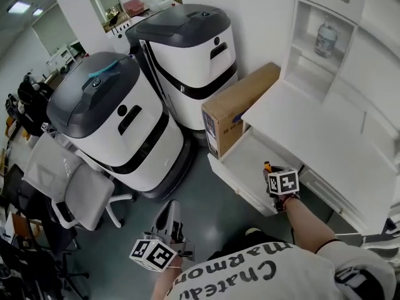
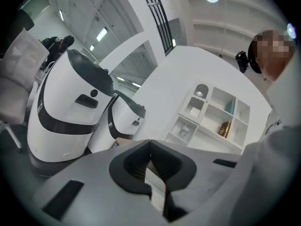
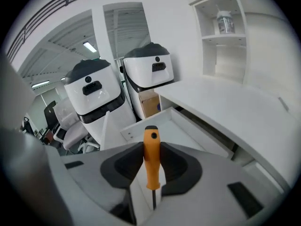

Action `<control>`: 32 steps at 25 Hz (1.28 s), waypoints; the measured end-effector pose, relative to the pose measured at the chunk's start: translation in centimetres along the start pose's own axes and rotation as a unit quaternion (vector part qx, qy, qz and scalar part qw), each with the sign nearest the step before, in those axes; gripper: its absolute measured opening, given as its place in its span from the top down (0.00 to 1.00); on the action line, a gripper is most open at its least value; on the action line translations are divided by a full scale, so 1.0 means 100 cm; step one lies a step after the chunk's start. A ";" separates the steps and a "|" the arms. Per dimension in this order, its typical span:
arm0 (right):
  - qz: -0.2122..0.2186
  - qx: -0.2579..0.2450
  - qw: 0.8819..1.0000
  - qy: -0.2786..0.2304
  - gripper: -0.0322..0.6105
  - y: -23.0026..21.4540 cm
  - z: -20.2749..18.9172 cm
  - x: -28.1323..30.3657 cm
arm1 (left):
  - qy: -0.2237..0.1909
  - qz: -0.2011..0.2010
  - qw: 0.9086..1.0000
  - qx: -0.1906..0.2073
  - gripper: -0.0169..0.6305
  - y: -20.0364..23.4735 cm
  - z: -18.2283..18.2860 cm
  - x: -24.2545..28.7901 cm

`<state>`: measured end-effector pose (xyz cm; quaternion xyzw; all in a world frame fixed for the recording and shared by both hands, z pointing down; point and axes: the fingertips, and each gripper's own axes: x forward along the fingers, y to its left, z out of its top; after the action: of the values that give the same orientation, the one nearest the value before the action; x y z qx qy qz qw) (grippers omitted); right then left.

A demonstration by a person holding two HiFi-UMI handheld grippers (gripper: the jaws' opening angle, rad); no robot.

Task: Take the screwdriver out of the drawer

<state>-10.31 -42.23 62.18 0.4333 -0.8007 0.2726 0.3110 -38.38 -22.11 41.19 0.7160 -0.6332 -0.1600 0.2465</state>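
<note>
Gripping: right gripper (image 3: 151, 147) pinches screwdriver (image 3: 151, 164) by its orange handle.
Screwdriver: over open drawer (image 1: 250, 153), 4 o'clock in head view.
Left gripper (image 2: 150, 145): jaws pressed together, empty, 7 o'clock.

Wht desk (image 1: 312, 127) w/ open drawer (image 1: 253, 158)

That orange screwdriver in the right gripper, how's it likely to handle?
Probably stiff: the screwdriver has a hard-looking handle and a thin metal shaft. Its smooth, rounded handle may twist between the pads, and would likely roll if set down.
</note>
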 end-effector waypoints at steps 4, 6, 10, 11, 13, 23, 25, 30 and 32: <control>-0.007 0.007 0.999 -0.034 0.76 0.003 0.017 -0.044 | 0.011 -0.015 1.000 0.007 0.94 -0.014 0.003 0.006; -0.011 0.003 0.999 -0.047 0.76 0.006 0.020 -0.068 | 0.010 -0.024 1.000 0.005 0.94 -0.023 0.003 0.003; -0.012 0.009 0.996 -0.093 0.76 0.011 0.042 -0.104 | -0.001 -0.058 0.998 0.012 0.94 -0.047 0.014 0.012; -0.014 0.007 0.994 -0.105 0.76 0.012 0.049 -0.112 | -0.004 -0.068 0.998 0.013 0.94 -0.053 0.018 0.015; -0.020 -0.002 0.993 -0.121 0.76 0.014 0.061 -0.125 | -0.006 -0.088 0.996 0.015 0.94 -0.066 0.025 0.020; 0.012 0.001 0.979 -0.204 0.76 0.038 0.119 -0.176 | -0.023 -0.147 0.988 0.038 0.94 -0.110 0.050 0.044; 0.024 -0.004 0.975 -0.221 0.76 0.045 0.130 -0.189 | -0.023 -0.154 0.987 0.045 0.94 -0.118 0.052 0.046; 0.036 -0.039 0.959 -0.279 0.76 0.052 0.157 -0.225 | -0.032 -0.173 0.982 0.073 0.94 -0.144 0.058 0.053; 0.041 -0.050 0.954 -0.294 0.76 0.055 0.163 -0.237 | -0.036 -0.179 0.979 0.088 0.94 -0.153 0.061 0.054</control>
<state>-9.10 -38.66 33.14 0.4448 -0.8865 0.1056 0.0714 -28.19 -27.17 28.05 0.8305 -0.5149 -0.1705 0.1270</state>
